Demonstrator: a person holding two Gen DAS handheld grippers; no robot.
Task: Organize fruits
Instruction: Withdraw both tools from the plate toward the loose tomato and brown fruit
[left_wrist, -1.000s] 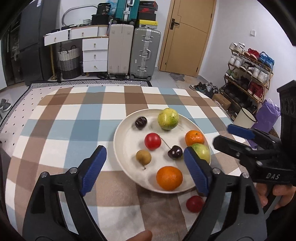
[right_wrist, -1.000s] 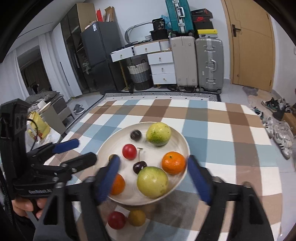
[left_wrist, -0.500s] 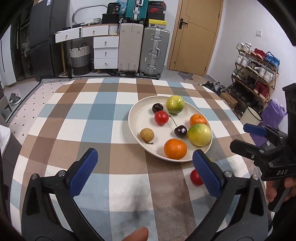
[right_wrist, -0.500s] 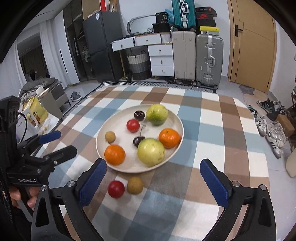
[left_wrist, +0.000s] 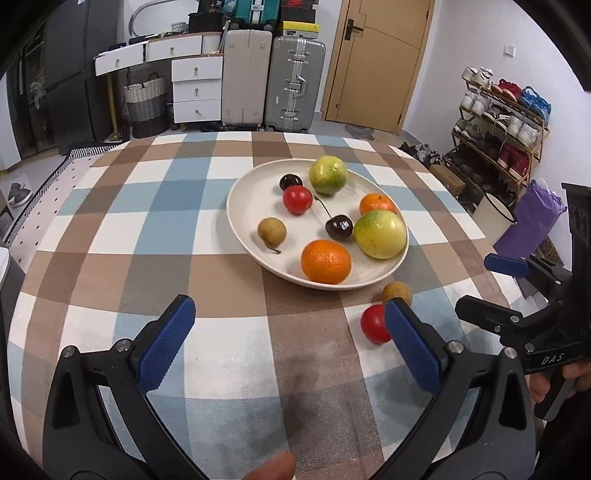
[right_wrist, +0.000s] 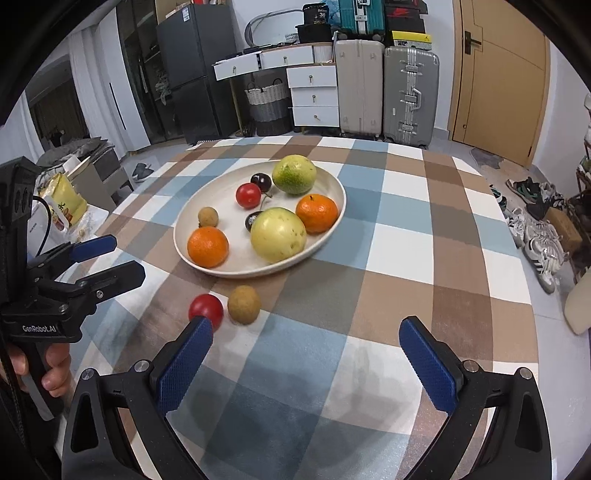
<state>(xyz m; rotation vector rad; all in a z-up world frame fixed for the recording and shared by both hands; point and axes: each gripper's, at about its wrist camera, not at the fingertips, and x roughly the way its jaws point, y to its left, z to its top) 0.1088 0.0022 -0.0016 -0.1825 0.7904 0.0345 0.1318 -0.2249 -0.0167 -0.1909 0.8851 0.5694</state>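
A cream plate (left_wrist: 251, 184) (right_wrist: 332, 184) on the checked tablecloth holds two oranges, two green-yellow fruits, a red tomato, two dark cherries and a brown longan. A loose red tomato (left_wrist: 373, 324) (right_wrist: 206, 309) and a loose brown longan (left_wrist: 396, 292) (right_wrist: 243, 304) lie on the cloth just in front of the plate. My left gripper (left_wrist: 290, 339) is open and empty, above the cloth short of the plate. My right gripper (right_wrist: 308, 354) is open and empty, with its left fingertip (right_wrist: 192, 347) just in front of the loose tomato.
The table's right edge drops to a floor with a shoe rack (left_wrist: 506, 110) and loose shoes (right_wrist: 535, 221). Suitcases (left_wrist: 273, 81) and white drawers (right_wrist: 314, 96) stand behind the table. A yellow bag (right_wrist: 64, 203) sits off the left edge.
Both grippers have drawn back from the plate toward the near side of the table. The loose tomato and longan now show fully in front of the plate. Both stay open.
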